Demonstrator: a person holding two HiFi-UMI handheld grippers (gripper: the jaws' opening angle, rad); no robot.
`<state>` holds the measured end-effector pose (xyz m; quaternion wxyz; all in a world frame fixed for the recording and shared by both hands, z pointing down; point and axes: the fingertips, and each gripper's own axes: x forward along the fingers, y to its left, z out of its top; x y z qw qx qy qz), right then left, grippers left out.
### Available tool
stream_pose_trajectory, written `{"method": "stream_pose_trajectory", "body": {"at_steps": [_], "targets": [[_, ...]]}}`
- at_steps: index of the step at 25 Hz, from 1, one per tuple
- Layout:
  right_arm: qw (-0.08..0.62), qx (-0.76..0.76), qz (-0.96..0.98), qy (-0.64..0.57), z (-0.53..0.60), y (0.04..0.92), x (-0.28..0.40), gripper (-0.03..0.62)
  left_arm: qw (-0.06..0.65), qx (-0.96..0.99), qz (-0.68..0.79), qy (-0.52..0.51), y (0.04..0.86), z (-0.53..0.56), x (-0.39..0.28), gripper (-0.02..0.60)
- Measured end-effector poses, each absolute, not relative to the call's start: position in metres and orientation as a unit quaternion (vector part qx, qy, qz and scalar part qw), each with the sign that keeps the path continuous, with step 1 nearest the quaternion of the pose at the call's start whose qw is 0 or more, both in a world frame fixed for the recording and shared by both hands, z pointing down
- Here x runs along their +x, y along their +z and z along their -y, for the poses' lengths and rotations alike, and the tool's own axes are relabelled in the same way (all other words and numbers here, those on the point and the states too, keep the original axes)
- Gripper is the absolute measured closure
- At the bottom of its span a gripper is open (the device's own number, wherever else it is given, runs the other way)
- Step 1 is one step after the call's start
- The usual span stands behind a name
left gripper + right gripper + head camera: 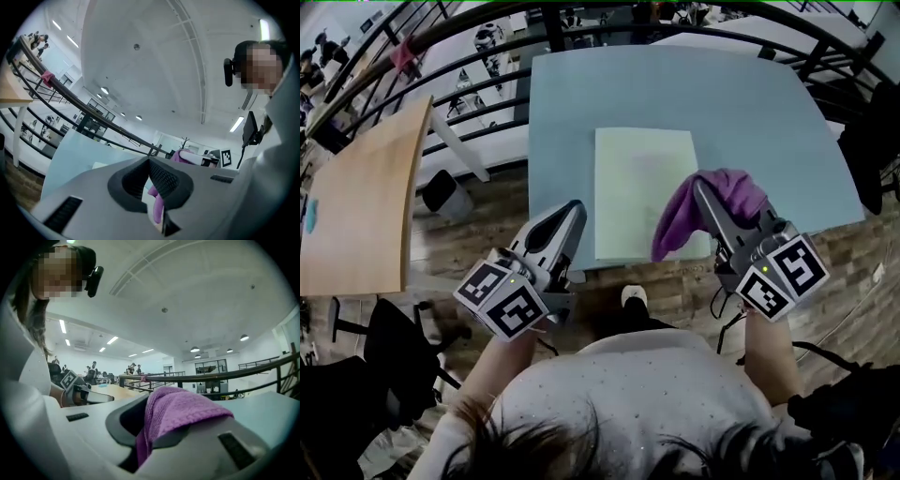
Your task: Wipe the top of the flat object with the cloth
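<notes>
A pale, flat rectangular sheet [642, 192] lies on the light blue table [750, 103], reaching its near edge. My right gripper [701, 190] is shut on a purple cloth [712, 202], which drapes over its jaws above the sheet's right near corner. In the right gripper view the purple cloth [180, 416] bulges out between the jaws and hangs down. My left gripper [577, 211] is shut with nothing in it, just off the table's near left edge beside the sheet. The left gripper view looks along its closed pads, and the cloth [185, 156] shows beyond.
A wooden table [361, 202] stands at the left. A dark railing [478, 28] curves along the far side of the blue table. A black chair [389, 352] is at lower left, dark gear [872, 159] at the right. The person's shoe [634, 297] shows on the wooden floor.
</notes>
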<state>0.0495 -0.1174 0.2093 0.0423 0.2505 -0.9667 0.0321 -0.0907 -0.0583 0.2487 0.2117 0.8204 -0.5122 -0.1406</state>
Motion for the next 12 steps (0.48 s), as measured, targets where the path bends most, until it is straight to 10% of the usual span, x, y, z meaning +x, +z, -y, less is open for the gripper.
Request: {"method": "stream_pose_trajectory", "body": {"at_steps": [12], "targets": [[0.021,0.162,0.982,-0.092,0.217,0.190,-0.046,0.587,0.281,0.764,0.579,-0.049,0.351,0.181,-0.106,0.505]]}}
